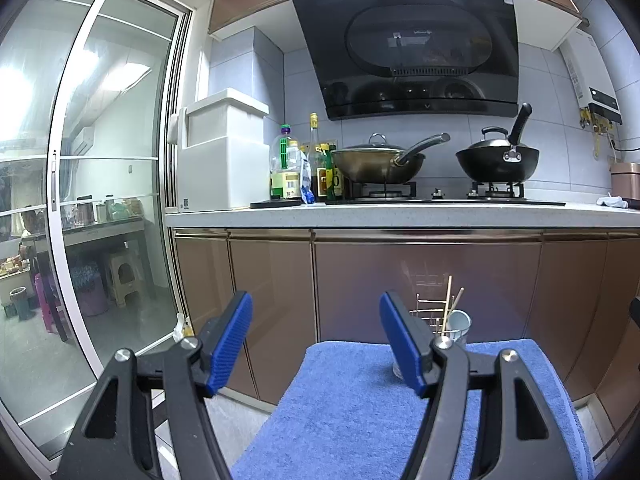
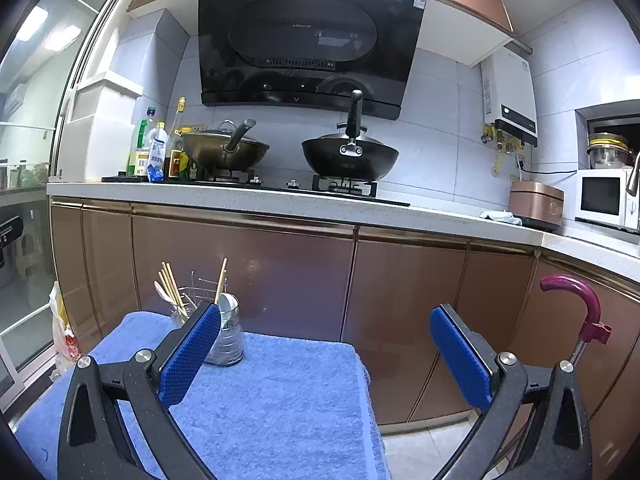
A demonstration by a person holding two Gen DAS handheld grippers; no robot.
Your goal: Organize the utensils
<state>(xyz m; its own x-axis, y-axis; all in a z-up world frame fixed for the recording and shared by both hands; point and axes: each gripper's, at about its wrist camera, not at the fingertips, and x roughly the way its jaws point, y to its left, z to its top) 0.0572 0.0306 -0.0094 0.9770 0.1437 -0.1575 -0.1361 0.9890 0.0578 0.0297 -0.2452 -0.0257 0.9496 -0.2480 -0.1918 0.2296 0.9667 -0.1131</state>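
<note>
Both our left tongs [image 1: 316, 344] and right tongs [image 2: 326, 348] hang spread wide, holding nothing. The chopsticks [image 2: 172, 290] and a white spoon [image 2: 227, 305] stand in metal holders [image 2: 228, 340] on the blue towel [image 2: 280, 392], ahead-left of the right tongs. We judge the chopsticks light, stiff and smooth: pinch them mid-shaft. The spoon looks ceramic, breakable.

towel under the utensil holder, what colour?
Plain blue, the towel has a terry texture and no pattern. Shows best in the right wrist view, under the utensil holder.
</note>
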